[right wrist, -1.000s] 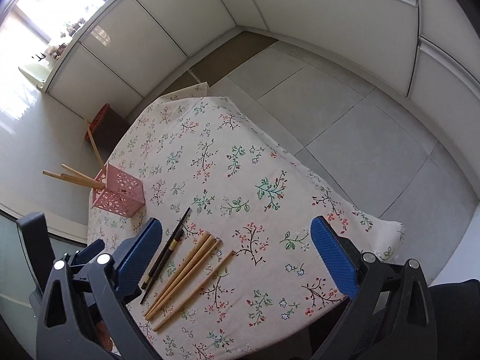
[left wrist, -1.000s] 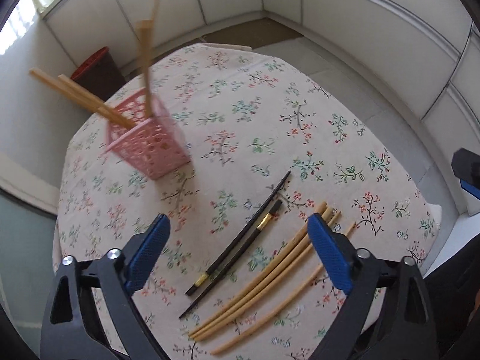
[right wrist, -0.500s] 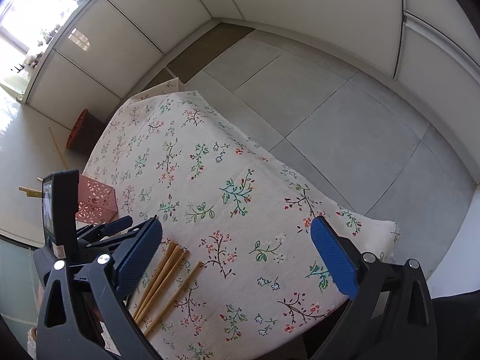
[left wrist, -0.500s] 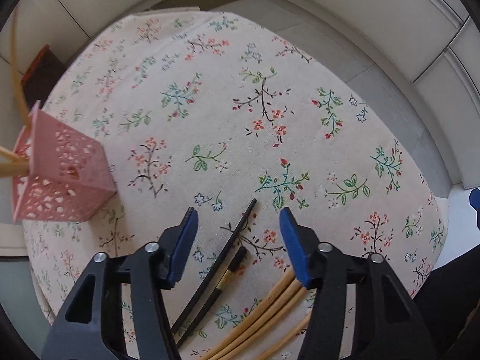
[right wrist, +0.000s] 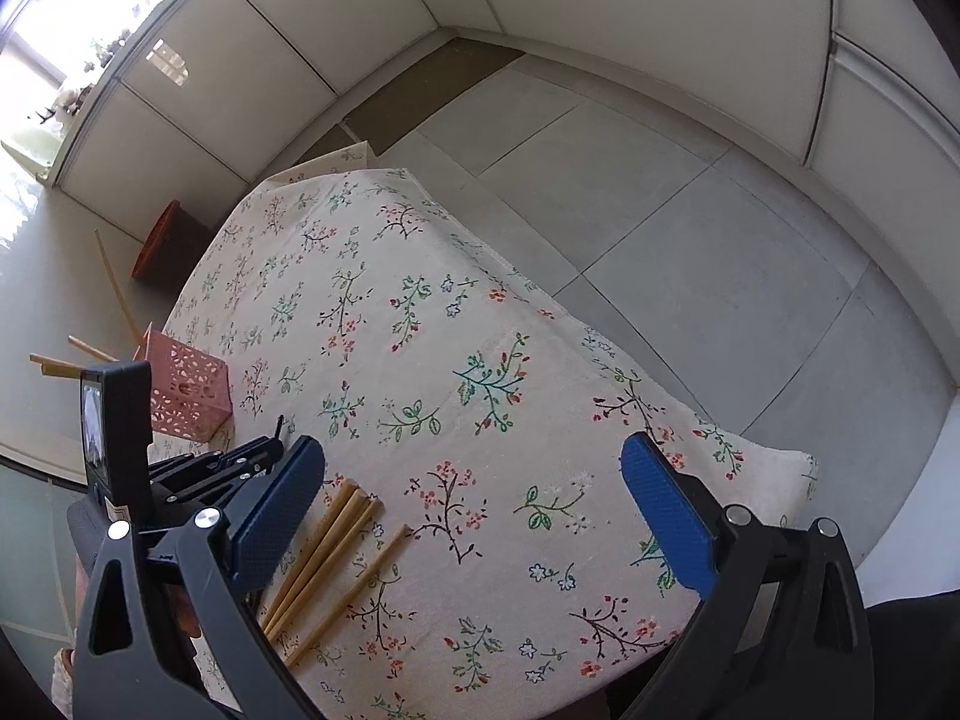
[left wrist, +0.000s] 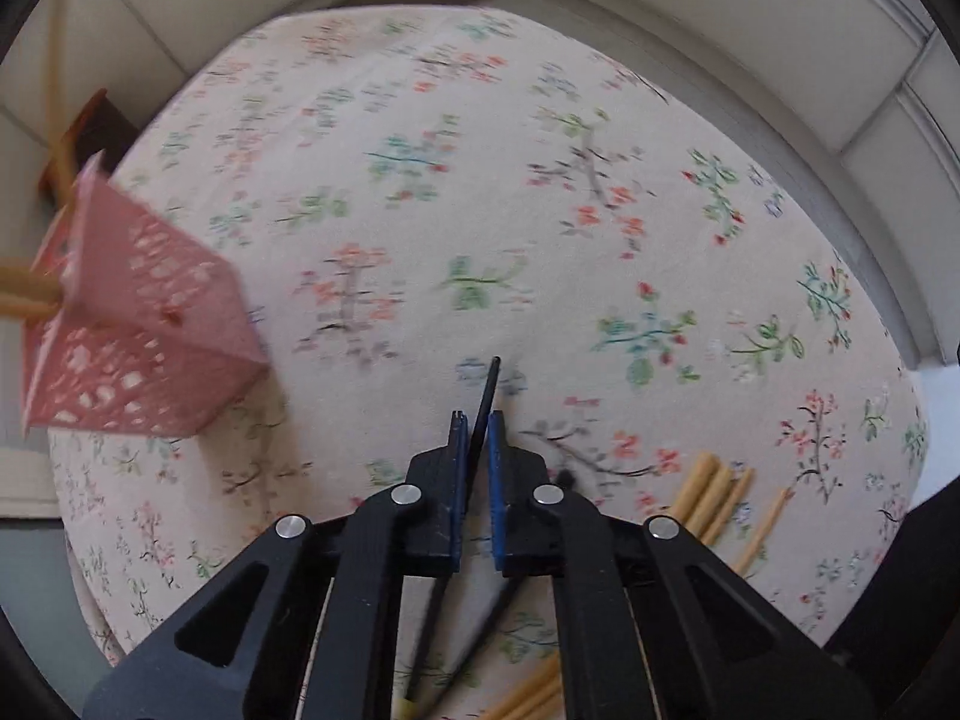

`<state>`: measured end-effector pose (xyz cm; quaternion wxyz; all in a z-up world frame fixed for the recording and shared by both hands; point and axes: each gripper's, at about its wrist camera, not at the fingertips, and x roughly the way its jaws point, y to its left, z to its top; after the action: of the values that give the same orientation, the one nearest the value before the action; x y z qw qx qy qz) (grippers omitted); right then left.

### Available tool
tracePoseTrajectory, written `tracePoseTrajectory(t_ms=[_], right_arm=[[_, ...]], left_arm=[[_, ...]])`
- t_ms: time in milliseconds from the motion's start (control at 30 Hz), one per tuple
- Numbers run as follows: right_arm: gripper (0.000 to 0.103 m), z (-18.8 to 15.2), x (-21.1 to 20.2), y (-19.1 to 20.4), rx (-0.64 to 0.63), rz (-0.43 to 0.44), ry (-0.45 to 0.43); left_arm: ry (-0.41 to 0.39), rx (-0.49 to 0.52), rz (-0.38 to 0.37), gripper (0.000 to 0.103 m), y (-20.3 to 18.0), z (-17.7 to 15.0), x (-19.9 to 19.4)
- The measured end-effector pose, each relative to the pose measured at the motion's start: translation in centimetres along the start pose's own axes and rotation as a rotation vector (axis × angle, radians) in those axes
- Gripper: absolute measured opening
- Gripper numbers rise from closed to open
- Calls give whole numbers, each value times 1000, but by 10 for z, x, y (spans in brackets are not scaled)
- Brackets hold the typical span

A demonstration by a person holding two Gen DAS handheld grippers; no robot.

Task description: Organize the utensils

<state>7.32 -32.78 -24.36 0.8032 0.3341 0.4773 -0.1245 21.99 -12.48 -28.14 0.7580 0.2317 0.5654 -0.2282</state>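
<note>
The left gripper (left wrist: 475, 420) pinches 1 black chopstick (left wrist: 487, 391) between its fingers. The right gripper (right wrist: 474, 510) hangs wide open over the desk (right wrist: 420, 360), bamboo chopsticks (right wrist: 327, 546) near its left finger.

a home dining spot: floral tablecloth (right wrist: 456, 360), chopsticks (right wrist: 327, 546), tiled floor (right wrist: 690, 228), white cabinets (right wrist: 288, 30)

A: Are you making out any writing, label or number in either wrist view?

B: No, nothing is reading as text. The tablecloth (right wrist: 480, 360) is showing only printed flower sprigs.

A: And the pink basket (right wrist: 186, 390)?

B: It is showing only cut-out holes, no lettering. A pale sticker is sitting low on the left gripper's (left wrist: 474, 426) camera block, but it is too small to read.
</note>
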Motion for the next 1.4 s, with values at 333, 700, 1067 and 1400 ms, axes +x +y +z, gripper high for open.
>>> tracePoseTrajectory(t_ms=[333,700,1067,1400], right_arm=[[95,-19,34,118,-242,-3,80],[68,-50,103,183,-315,-235,249],[15,-71,130,204,-351,-307,274],[8,-64,77,201,-313,23,161]], left_arm=[[-237,-159,44,3,56,-84,-105],[-394,-329,62,3,103,-132,-150],[-435,-397,45,3,120,-144,-164],[-449,-431,54,3,122,-148,-171]])
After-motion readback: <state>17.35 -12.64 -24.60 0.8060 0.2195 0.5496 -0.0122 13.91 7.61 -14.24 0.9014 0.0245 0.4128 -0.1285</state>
